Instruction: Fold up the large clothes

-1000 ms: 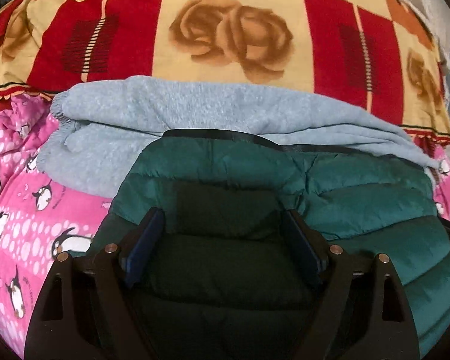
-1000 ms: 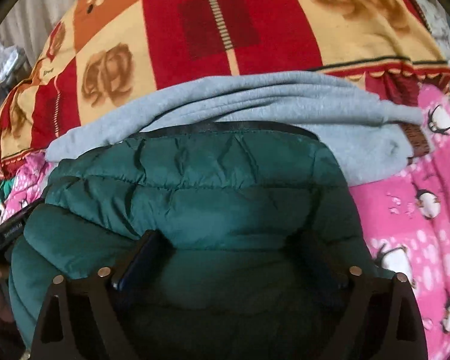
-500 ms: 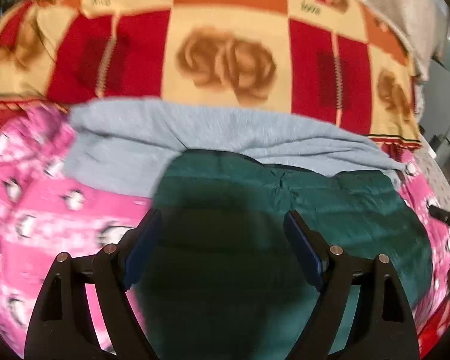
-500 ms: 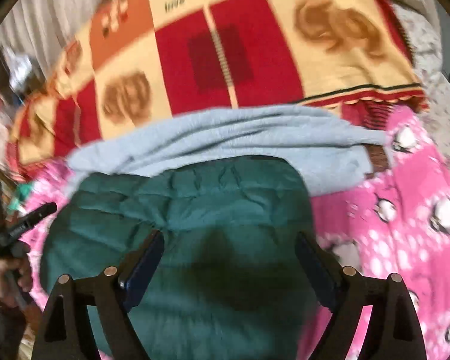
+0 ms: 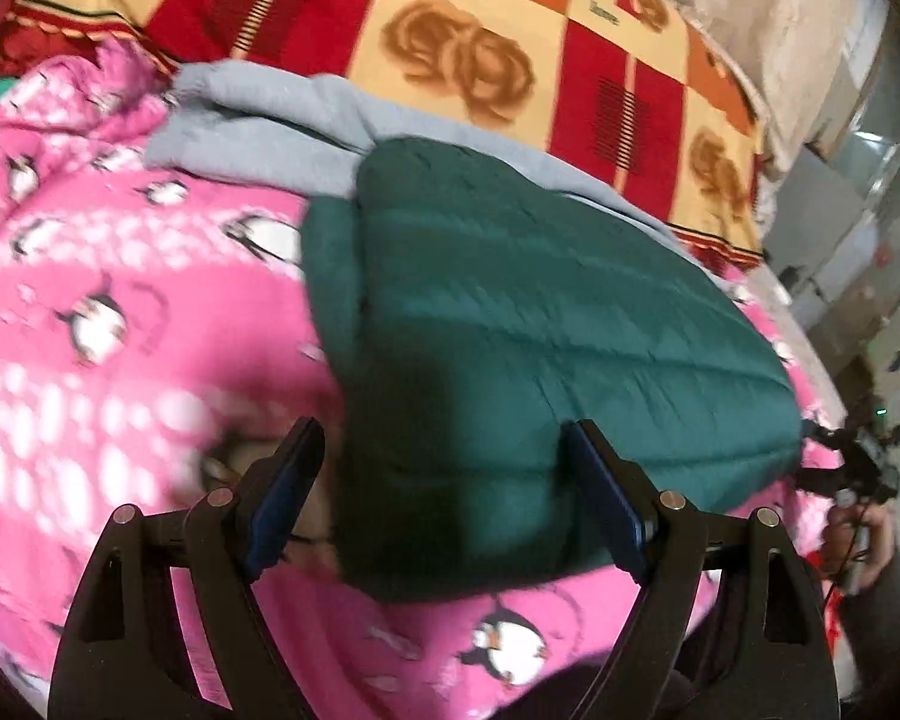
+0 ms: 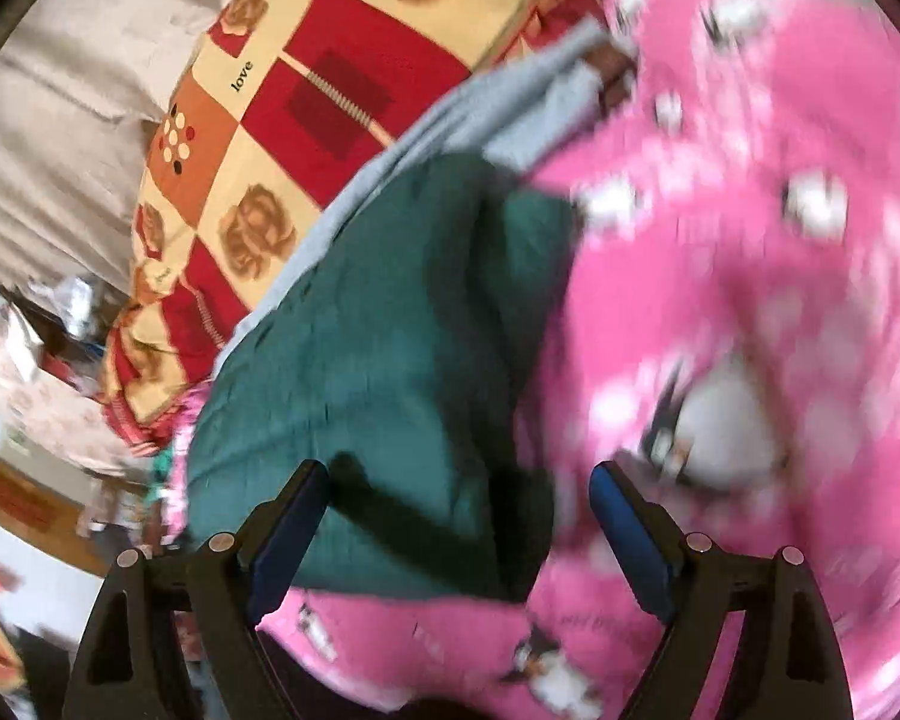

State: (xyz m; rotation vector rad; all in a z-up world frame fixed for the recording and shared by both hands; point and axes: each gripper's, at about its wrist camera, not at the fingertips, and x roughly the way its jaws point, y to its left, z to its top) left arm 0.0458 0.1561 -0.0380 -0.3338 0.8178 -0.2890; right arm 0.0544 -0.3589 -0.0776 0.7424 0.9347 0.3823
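A: What's under the right gripper point(image 6: 459, 516)?

B: A folded green jacket point(image 6: 366, 360) lying on a pink penguin blanket point(image 6: 750, 276). The jacket's near corner sits between the fingers point(image 6: 288, 516), but the pads don't press it; the jaws stand wide, having just narrowed a little.

A: Anything beyond it?

B: A grey garment point(image 6: 498, 96) pokes out from under the jacket's far edge. Past that is a red, orange and cream checked blanket point(image 6: 306, 90) with roses and the word "love".

A: Sharp picture?

B: No. The pink side is badly blurred, and the whole scene is tilted.
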